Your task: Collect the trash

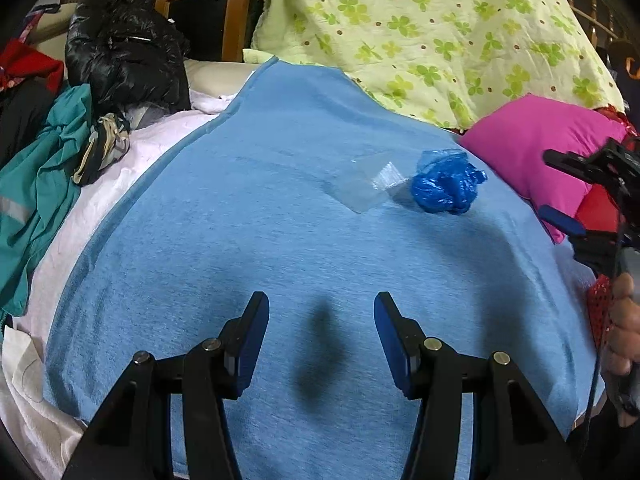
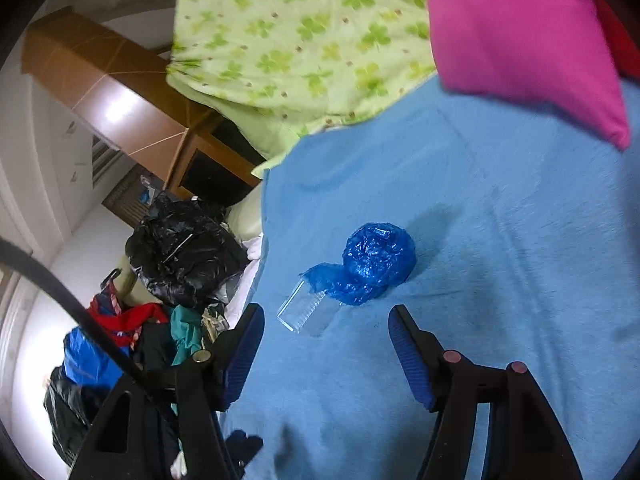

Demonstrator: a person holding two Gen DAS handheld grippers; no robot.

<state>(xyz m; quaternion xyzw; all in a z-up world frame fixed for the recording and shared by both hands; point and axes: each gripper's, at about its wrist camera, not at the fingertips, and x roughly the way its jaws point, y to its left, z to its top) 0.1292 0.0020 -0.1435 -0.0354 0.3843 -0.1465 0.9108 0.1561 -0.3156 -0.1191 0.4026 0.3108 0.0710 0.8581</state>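
A crumpled blue plastic wad (image 1: pixel 446 184) lies on the blue blanket (image 1: pixel 260 220), touching a clear plastic wrapper (image 1: pixel 366 186) on its left. In the right wrist view the wad (image 2: pixel 374 262) and the wrapper (image 2: pixel 304 312) lie just ahead of my right gripper (image 2: pixel 326 316), which is open and empty above the blanket (image 2: pixel 500 240). My left gripper (image 1: pixel 320 304) is open and empty, well short of the trash. The right gripper (image 1: pixel 554 186) also shows at the right edge of the left wrist view.
A black plastic bag (image 1: pixel 124 52) sits at the far left on piled clothes (image 1: pixel 36 192). A green clover quilt (image 1: pixel 432 36) and a pink pillow (image 1: pixel 536 148) lie behind the trash. A wooden cabinet (image 1: pixel 212 12) stands at the back.
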